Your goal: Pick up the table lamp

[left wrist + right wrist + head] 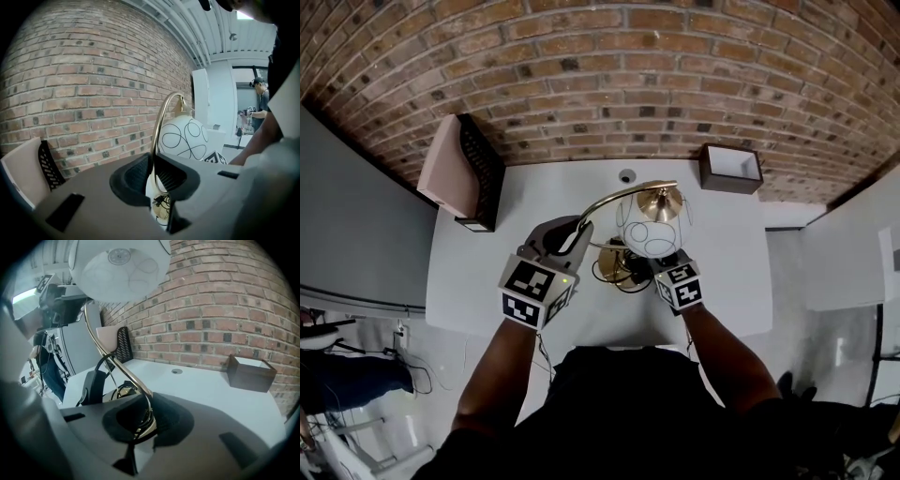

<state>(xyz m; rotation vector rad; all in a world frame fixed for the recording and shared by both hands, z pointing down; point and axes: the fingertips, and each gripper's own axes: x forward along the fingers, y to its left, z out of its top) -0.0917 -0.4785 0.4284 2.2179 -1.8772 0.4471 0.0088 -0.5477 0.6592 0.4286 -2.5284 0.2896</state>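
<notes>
head view: the table lamp [659, 202] is near the middle of the white table [516, 197], in front of a brick wall [600, 75]. its white globe shade [645, 234], drawn over with thin black loops, hangs from a brass stem [609, 197] that arcs up and over. the brass base [614, 265] sits below the shade with a dark cord coiled around it. the left tongs [578, 230] meet the stem where it starts to rise, and the right tongs [664, 261] reach in just under the shade. a pink board [450, 169] with a black mesh rack [483, 169] stands at the table's far left. a dark brown box [730, 167] stands at the far right, and a small cable hole [626, 175] lies between them.

left gripper view: the ribbed black pads are closed together on the thin brass stem, which runs up from between them and curves over towards the shade. a person stands far off at the right.

right gripper view: these tongs are also clamped on the stem, low down and just above the base. the shade hangs overhead, and the brown box is well apart on the right. whether the base touches the table or hangs just clear of it, i can't quite make out from here.
</notes>
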